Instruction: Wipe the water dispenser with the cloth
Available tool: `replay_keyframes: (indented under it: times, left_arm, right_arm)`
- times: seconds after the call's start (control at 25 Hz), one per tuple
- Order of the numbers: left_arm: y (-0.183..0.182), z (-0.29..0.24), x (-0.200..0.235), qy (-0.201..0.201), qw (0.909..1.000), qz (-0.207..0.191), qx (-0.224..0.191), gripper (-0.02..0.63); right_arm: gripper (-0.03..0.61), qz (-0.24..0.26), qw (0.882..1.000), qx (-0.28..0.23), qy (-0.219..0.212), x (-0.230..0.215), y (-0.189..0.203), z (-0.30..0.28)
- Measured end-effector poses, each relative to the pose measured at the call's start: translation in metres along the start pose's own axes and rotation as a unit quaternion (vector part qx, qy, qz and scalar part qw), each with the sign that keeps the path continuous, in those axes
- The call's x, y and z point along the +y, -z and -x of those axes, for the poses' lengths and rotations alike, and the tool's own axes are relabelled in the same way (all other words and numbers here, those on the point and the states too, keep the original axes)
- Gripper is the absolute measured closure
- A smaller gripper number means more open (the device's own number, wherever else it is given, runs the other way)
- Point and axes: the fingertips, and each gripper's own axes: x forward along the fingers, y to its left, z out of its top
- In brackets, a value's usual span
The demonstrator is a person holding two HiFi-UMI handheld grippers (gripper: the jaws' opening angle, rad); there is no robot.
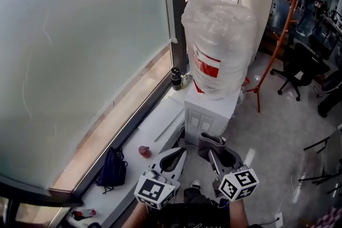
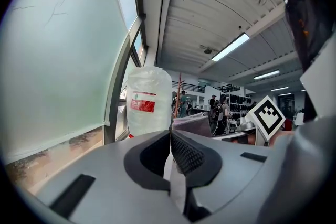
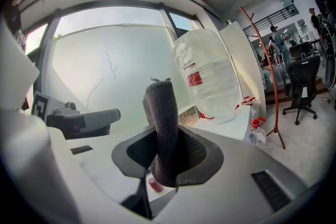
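Observation:
The white water dispenser [image 1: 209,109] stands by the window, carrying a big bottle [image 1: 219,48] wrapped in clear plastic with a red label. In the head view both grippers hover low, just in front of the dispenser. My right gripper [image 1: 212,151] is shut on a folded dark grey cloth [image 1: 211,141], which stands upright between the jaws [image 3: 163,128]. My left gripper [image 1: 180,154] sits beside it with its jaw tips touching and nothing held [image 2: 170,135]. The bottle [image 2: 149,100] shows ahead of the left jaws, and up to the right of the right gripper's cloth [image 3: 207,77].
A frosted window [image 1: 80,50] and its sill [image 1: 155,125] run along the left. On the sill are a dark flask [image 1: 176,78], a small red object [image 1: 144,151] and a dark bag [image 1: 113,168]. An orange coat stand [image 1: 278,45] and an office chair [image 1: 294,69] stand to the right.

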Motion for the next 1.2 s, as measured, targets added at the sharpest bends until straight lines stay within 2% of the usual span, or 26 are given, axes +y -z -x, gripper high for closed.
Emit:
replay_keyframes:
  times: [0.12, 0.28, 0.4, 0.56, 0.68, 1.0, 1.2]
  left_arm:
    - [-0.002, -0.026, 0.0, -0.014, 0.9998, 0.002, 0.012, 0.594]
    - [0.001, -0.05, -0.003, -0.011, 0.9998, 0.0, 0.017, 0.594]
    - [-0.002, -0.059, 0.005, -0.026, 0.9994, 0.001, 0.023, 0.594]
    - [0.004, -0.064, 0.01, -0.017, 0.9994, -0.006, 0.028, 0.594]
    - [0.004, -0.062, 0.024, -0.029, 0.9989, 0.005, 0.038, 0.594]
    - [-0.006, -0.06, 0.061, 0.022, 0.9991, -0.022, 0.027, 0.594]
    - [-0.013, -0.057, 0.089, 0.065, 0.9966, -0.044, 0.022, 0.594]
  right_arm:
    - [0.471, -0.009, 1.0, 0.003, -0.01, -0.023, -0.005, -0.012]
    - [0.471, -0.019, 1.0, 0.013, -0.015, -0.047, -0.005, -0.024]
    - [0.471, -0.027, 0.999, 0.018, -0.021, -0.054, -0.004, -0.032]
    - [0.471, -0.036, 0.999, 0.023, -0.019, -0.061, -0.002, -0.041]
    - [0.471, -0.04, 0.999, 0.023, -0.012, -0.061, -0.001, -0.05]
    - [0.471, -0.056, 0.998, 0.019, 0.032, -0.051, 0.001, -0.08]
    - [0.471, -0.084, 0.995, 0.012, 0.057, -0.046, -0.001, -0.112]
